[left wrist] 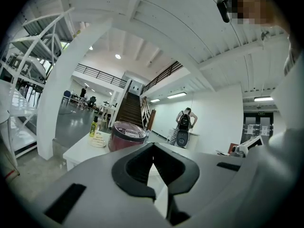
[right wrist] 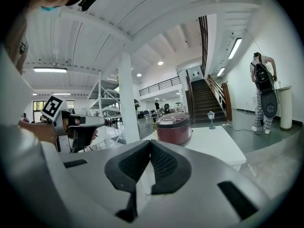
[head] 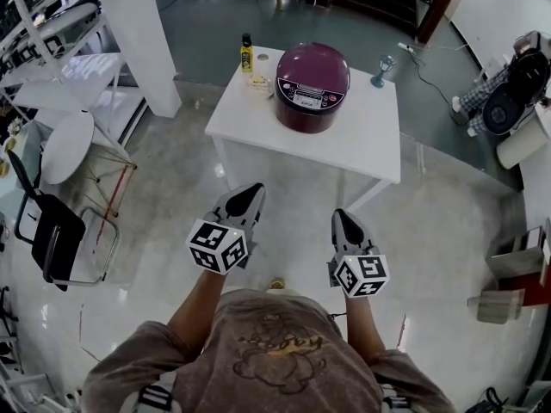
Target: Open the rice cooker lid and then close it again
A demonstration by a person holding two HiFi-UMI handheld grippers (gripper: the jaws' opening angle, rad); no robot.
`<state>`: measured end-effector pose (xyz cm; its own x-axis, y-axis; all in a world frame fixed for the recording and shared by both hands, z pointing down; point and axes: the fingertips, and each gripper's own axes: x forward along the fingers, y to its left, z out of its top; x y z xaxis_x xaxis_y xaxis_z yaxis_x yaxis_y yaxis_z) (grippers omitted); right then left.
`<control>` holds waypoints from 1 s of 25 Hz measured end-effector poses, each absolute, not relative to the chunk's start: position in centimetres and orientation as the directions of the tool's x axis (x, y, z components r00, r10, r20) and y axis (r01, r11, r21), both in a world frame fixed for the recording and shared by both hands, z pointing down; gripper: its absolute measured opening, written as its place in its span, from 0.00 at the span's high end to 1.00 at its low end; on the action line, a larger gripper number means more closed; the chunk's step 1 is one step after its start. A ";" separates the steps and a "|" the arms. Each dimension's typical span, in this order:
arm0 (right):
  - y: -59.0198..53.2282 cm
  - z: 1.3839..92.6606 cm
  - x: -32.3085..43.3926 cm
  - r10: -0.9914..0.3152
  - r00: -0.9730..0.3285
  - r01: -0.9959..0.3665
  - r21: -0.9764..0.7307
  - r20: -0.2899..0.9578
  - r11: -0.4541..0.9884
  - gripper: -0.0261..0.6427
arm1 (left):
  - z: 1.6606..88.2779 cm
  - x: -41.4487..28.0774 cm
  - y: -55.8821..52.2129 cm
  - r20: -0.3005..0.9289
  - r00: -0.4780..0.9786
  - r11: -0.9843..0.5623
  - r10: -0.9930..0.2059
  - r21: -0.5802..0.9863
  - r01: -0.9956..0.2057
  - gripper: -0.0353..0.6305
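- Bright, even indoor light from ceiling strip lights (left wrist: 176,95); shadows faint.
- Polished floor (head: 448,222) shows soft glare.
- Head view sharp.
- Gripper views: heavy fisheye bending, black vignetted corners; close foreground slightly soft.

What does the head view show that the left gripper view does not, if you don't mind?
Only the head view: a black chair and a round side table on the floor. Only the left gripper view: a ceiling light and a balcony railing. Both: the rice cooker with its lid down, the yellow bottle and the square white table.
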<state>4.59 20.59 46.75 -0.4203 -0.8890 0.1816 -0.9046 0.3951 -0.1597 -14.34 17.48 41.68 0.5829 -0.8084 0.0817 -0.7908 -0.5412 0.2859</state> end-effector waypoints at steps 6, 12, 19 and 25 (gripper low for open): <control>17.2 46.7 6.6 -0.881 -0.441 -0.894 -0.167 0.169 0.416 0.96 | 41.4 -12.6 14.2 0.072 0.561 -0.525 -0.825 0.275 -0.806 0.91; 15.0 47.2 7.5 -0.877 -0.449 -0.890 -0.171 0.173 0.422 0.96 | 41.1 -11.8 12.0 0.067 0.556 -0.521 -0.828 0.270 -0.810 0.91; 11.5 47.8 8.1 -0.879 -0.444 -0.892 -0.175 0.172 0.416 0.96 | 41.2 -11.1 8.0 0.058 0.560 -0.527 -0.827 0.268 -0.806 0.91; 7.2 47.5 9.2 -0.888 -0.430 -0.899 -0.169 0.163 0.404 0.96 | 41.3 -10.1 3.8 0.055 0.570 -0.538 -0.820 0.267 -0.800 0.91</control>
